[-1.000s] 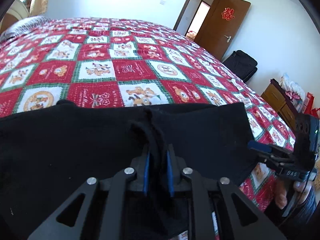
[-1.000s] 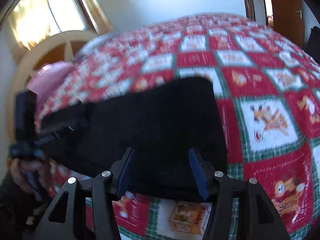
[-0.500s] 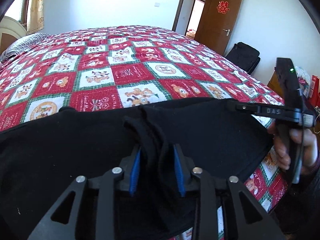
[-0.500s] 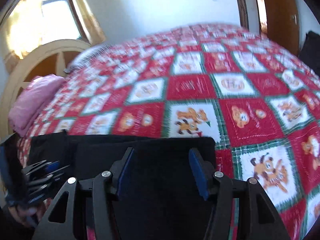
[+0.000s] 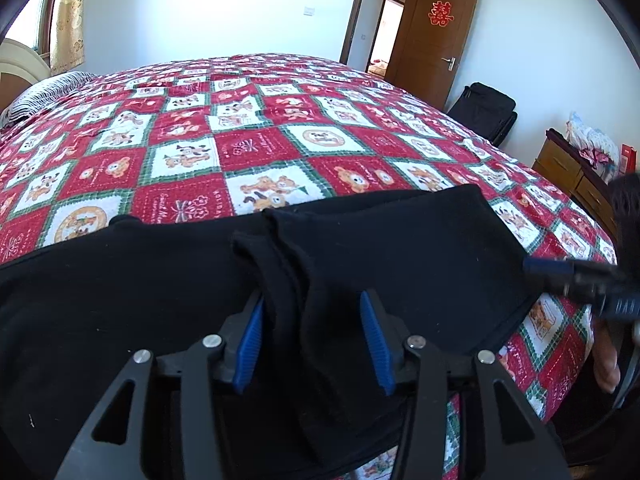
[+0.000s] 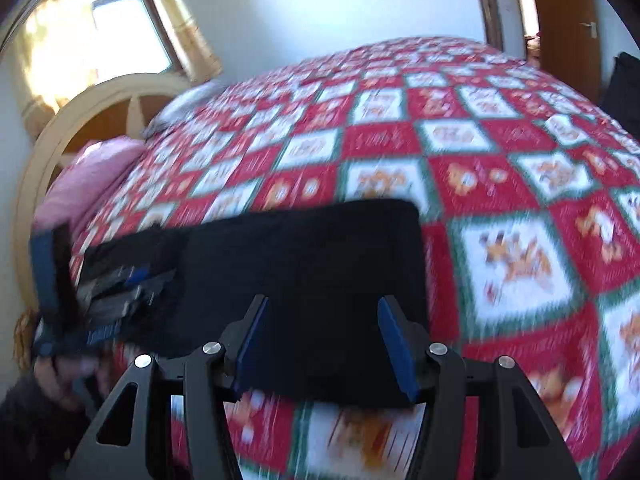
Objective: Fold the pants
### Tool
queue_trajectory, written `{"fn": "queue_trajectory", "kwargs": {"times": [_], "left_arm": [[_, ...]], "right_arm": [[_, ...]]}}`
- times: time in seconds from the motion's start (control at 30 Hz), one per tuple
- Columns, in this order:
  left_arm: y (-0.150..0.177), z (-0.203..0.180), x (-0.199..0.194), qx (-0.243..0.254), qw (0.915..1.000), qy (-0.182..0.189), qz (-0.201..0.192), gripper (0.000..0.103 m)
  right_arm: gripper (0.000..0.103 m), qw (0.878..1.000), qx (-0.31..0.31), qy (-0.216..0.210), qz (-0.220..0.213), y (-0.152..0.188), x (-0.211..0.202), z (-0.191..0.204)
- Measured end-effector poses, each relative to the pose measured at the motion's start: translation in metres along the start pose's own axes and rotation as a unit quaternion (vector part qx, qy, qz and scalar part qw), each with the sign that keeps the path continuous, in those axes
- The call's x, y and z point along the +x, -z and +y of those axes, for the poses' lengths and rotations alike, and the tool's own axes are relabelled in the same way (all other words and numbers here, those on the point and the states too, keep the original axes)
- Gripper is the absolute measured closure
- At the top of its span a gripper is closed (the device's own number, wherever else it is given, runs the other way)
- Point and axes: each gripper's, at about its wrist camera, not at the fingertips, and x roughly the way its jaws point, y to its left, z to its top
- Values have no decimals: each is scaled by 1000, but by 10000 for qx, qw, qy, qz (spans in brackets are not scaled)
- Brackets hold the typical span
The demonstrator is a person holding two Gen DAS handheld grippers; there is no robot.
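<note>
Black pants lie folded across the near edge of a bed with a red, white and green cartoon quilt. My left gripper sits low over them and its jaws are opening. A raised ridge of black cloth stands between the blue pads, close to the left pad and clear of the right one. My right gripper hovers open above the right end of the pants, nothing between its pads. It shows blurred at the right of the left wrist view. The left gripper shows blurred at the pants' left end.
A striped pillow and a pink pillow lie by the curved headboard. Beyond the bed are an open wooden door, a black bag and a wooden dresser. A hand grips the right tool.
The left jaws have spread apart and let go of the pinched ridge of cloth, which stays standing. The right gripper has swung down to the pants' right end; its view is blurred.
</note>
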Motion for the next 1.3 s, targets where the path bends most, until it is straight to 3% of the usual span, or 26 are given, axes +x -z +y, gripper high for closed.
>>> {"fn": "queue_trajectory", "kwargs": {"times": [0.23, 0.37, 0.5, 0.6, 0.67, 0.83, 0.93, 1.0, 1.07, 1.17, 1.3], "left_arm": [[0, -2, -2, -12, 10000, 38, -24, 45], [3, 2, -11, -70, 9999, -44, -79, 34], [7, 16, -23, -226, 9995, -108, -180, 33], [10, 28, -36, -289, 9990, -200, -262, 33], [11, 35, -46, -288, 9987, -271, -318, 33], [21, 69, -80, -381, 9955, -707, -497, 21], [29, 92, -93, -537, 9932, -895, -524, 21], [34, 104, -98, -662, 9917, -980, -514, 21], [39, 119, -103, -836, 9896, -1051, -508, 21], [43, 135, -109, -1058, 9866, -1132, -507, 21], [43, 158, -125, -1239, 9808, -1367, -641, 21]], "right_arm": [[45, 9999, 26, -82, 122, 15, 3, -5], [45, 9986, -419, 277, 165, 20, 4, 11], [45, 9980, -449, 452, 57, 17, -4, 22], [45, 9983, -558, -133, -84, 9, -5, 48], [45, 9956, -873, -270, -199, 5, 2, 72], [45, 9852, -1661, -393, -141, 11, 25, 130], [45, 9757, -2138, -464, -140, 19, 36, 160], [46, 9731, -2283, -286, -121, 22, 45, 170], [73, 9731, -2291, -227, -56, 22, 54, 171], [94, 9747, -2215, -292, 41, 24, 55, 171], [96, 9727, -2299, -296, -127, 28, 38, 177]]}}
